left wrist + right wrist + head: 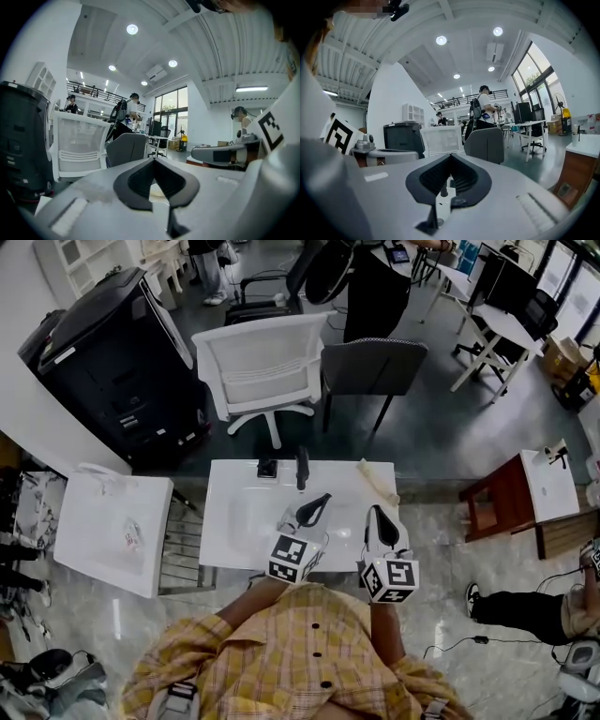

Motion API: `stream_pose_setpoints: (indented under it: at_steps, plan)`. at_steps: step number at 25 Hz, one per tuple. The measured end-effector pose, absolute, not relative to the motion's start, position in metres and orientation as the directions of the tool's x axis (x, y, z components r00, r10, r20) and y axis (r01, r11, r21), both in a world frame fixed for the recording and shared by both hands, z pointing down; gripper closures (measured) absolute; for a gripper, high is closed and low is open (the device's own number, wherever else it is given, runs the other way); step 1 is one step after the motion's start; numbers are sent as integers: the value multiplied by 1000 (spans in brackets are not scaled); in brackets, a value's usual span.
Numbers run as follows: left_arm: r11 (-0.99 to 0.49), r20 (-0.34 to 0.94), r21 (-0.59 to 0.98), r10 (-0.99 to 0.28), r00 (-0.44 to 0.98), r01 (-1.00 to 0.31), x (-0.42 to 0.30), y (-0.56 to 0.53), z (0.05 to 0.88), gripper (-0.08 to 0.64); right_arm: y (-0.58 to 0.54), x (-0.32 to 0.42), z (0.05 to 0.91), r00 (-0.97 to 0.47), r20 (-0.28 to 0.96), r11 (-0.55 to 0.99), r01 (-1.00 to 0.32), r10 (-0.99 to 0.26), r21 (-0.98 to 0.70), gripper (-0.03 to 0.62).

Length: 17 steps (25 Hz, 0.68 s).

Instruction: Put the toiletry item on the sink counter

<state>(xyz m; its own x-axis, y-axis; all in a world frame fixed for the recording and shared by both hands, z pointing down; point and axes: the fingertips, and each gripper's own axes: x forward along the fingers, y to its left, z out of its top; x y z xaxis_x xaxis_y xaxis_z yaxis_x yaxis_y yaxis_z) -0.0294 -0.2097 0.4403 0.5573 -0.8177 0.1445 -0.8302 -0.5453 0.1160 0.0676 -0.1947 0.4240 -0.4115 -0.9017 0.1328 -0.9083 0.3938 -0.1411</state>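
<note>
Seemingly light and soft, the pale cream elongated toiletry item (377, 482) lies at the right rear corner of the white sink surface (234, 531), best pinched mid-length; left gripper (322, 500) and right gripper (376, 513) have fingers together, empty.

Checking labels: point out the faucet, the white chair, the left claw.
faucet (302, 468), head view, its black upright body.
white chair (265, 369), head view, mesh backrest.
left claw (322, 500), head view, between its shut tips.
</note>
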Motion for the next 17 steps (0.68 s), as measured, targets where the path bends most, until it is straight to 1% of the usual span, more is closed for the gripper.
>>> stream_pose_setpoints:
  at_steps: [17]
  plan:
    - [-533,105,109,-833,543,-839,-34,-216,434,560,-206,63,419,-424,108,410,-903,-899,-129,594]
